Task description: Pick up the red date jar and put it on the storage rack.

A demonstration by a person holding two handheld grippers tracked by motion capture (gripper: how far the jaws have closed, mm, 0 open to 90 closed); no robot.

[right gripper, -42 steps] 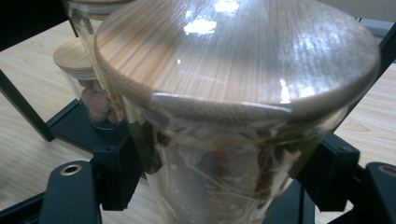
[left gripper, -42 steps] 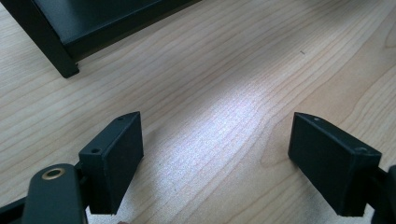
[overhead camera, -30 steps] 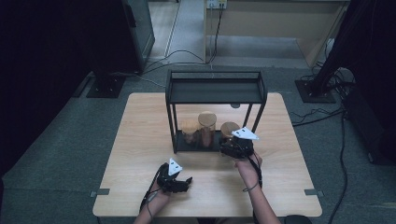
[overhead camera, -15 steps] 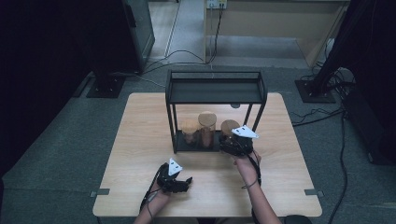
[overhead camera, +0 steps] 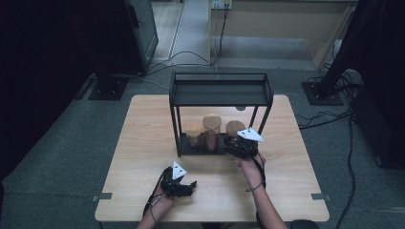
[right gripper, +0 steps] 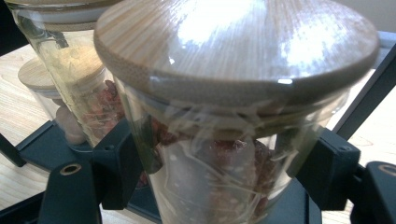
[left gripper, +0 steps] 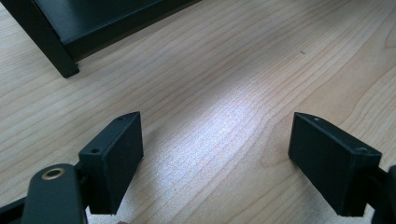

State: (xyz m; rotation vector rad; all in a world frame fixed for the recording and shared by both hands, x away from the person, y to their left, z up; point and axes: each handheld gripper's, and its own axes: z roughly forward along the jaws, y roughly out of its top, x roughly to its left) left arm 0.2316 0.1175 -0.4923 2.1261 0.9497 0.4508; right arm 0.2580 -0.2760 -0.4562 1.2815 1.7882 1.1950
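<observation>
At the rack's [overhead camera: 219,93] lower shelf, the outstretched right claw [overhead camera: 237,143] clamps a glass jar [right gripper: 224,140].

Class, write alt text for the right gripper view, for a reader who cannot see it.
A glass jar with a round wooden lid sits clamped between the right gripper's two black jaws, close to the camera. Behind it to the left stand two more lidded jars on the black rack's lower shelf, above the pale wooden table.

Glass jar [right gripper: 219,154] with a round bamboo lid [right gripper: 233,42], upright, holding reddish and pale dried contents. It stands at the right end of the black rack's lower shelf [overhead camera: 188,150], beside a taller lidded jar [overhead camera: 211,130].
</observation>
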